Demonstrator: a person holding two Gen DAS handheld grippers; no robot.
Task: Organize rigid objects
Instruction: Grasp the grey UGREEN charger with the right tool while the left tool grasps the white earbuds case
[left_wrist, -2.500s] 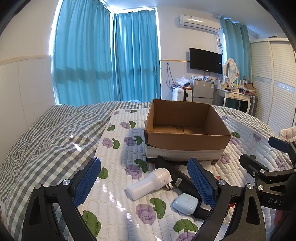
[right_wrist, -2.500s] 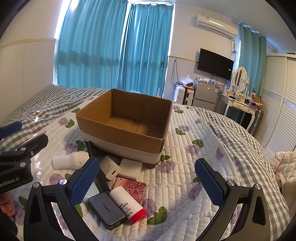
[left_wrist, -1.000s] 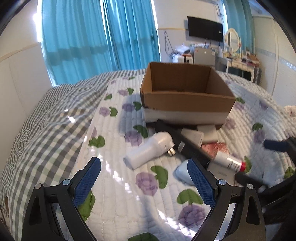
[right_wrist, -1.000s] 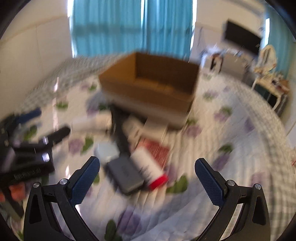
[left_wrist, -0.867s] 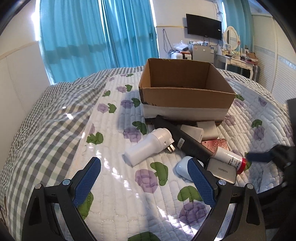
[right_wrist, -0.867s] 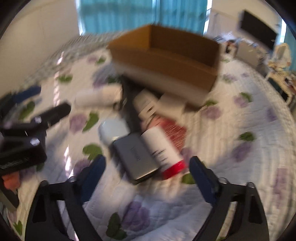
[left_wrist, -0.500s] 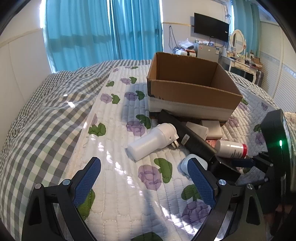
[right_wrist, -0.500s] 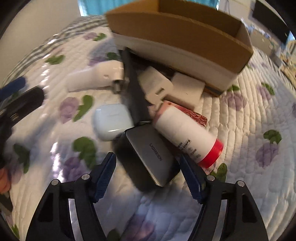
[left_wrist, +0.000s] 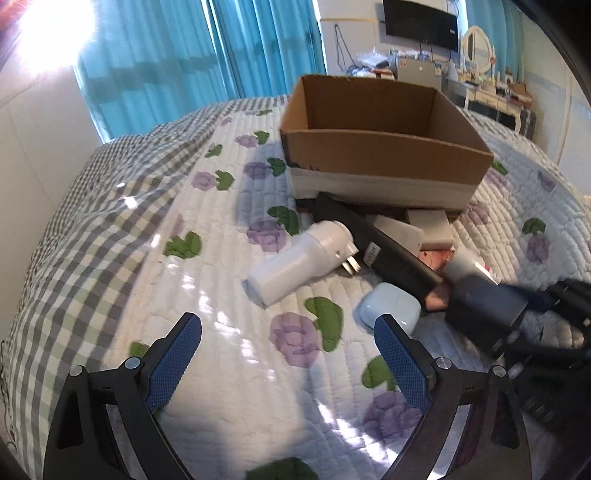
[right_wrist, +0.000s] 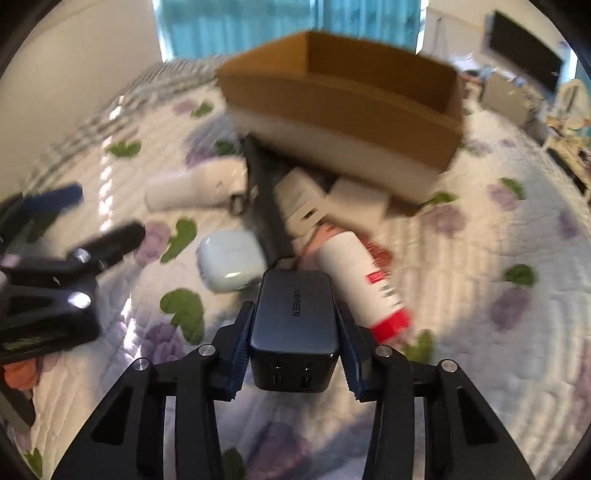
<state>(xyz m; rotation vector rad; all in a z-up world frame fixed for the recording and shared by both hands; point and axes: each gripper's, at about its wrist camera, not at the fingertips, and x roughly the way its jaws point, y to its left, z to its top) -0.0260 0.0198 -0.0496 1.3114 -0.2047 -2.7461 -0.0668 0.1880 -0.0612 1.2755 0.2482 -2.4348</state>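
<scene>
Right gripper (right_wrist: 293, 354) clamped on dark grey UGREEN charger (right_wrist: 293, 314), pads pressed to both its long sides, port end facing the camera. Charger sits at 6 o'clock of the clutter, just off the quilt (right_wrist: 480, 258) as far as the blur allows.

Left gripper (left_wrist: 288, 354) jaws spread wide, nothing between them; it hovers over bare quilt at 6 o'clock in its own view.

Cardboard box (left_wrist: 380, 147) open-topped at 12 o'clock.

In front of the box: white cylindrical plug (left_wrist: 299, 260) at 9 o'clock of the pile, long black bar (left_wrist: 376, 243) running diagonally, pale earbud case (right_wrist: 231, 266) beside the charger at 10 o'clock, white tube with red cap (right_wrist: 364, 284) at its 2 o'clock.
</scene>
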